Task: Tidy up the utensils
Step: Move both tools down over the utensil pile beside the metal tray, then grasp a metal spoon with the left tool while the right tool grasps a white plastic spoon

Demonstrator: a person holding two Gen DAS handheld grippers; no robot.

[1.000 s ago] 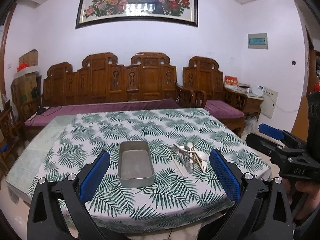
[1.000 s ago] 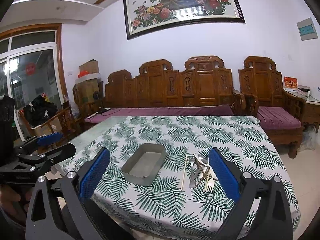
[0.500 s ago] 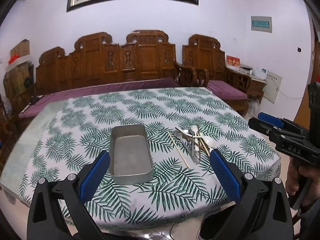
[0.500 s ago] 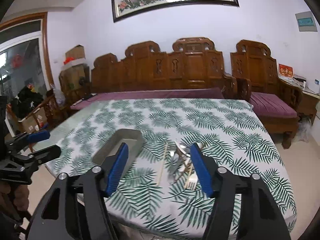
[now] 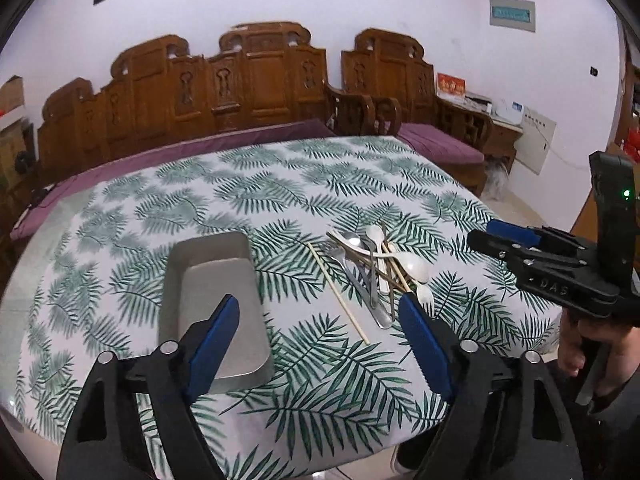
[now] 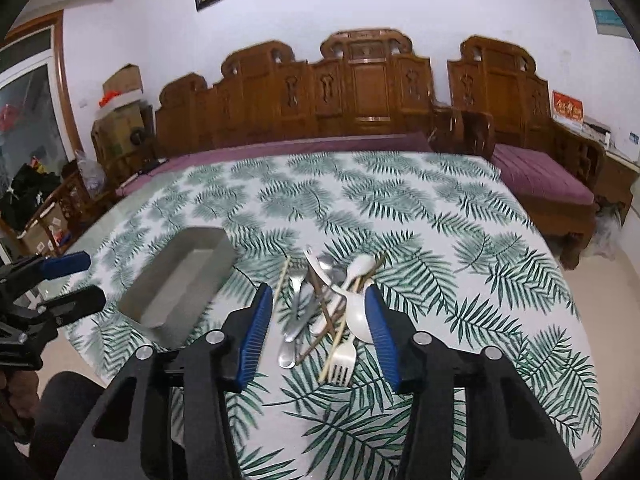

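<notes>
A pile of utensils (image 5: 374, 268) lies on the leaf-print tablecloth: metal spoons, white plastic spoons, a white fork and chopsticks. One chopstick (image 5: 338, 293) lies apart to its left. An empty metal tray (image 5: 214, 304) sits left of the pile. My left gripper (image 5: 320, 344) is open and empty, above the table's near edge between tray and pile. My right gripper (image 6: 318, 334) is open and empty, its jaws partly closed in, hovering over the near end of the pile (image 6: 324, 312). The tray (image 6: 180, 280) is to its left. The right gripper also shows in the left wrist view (image 5: 512, 240).
The table (image 5: 280, 184) has its near edge right under both grippers. Carved wooden benches with purple cushions (image 6: 352, 144) stand behind and to the right of the table. Boxes and clutter (image 6: 36, 196) stand at the far left.
Both grippers have moved forward and down toward the table. The right gripper's jaws have narrowed and now frame the utensil pile. The left jaws have also narrowed somewhat.
</notes>
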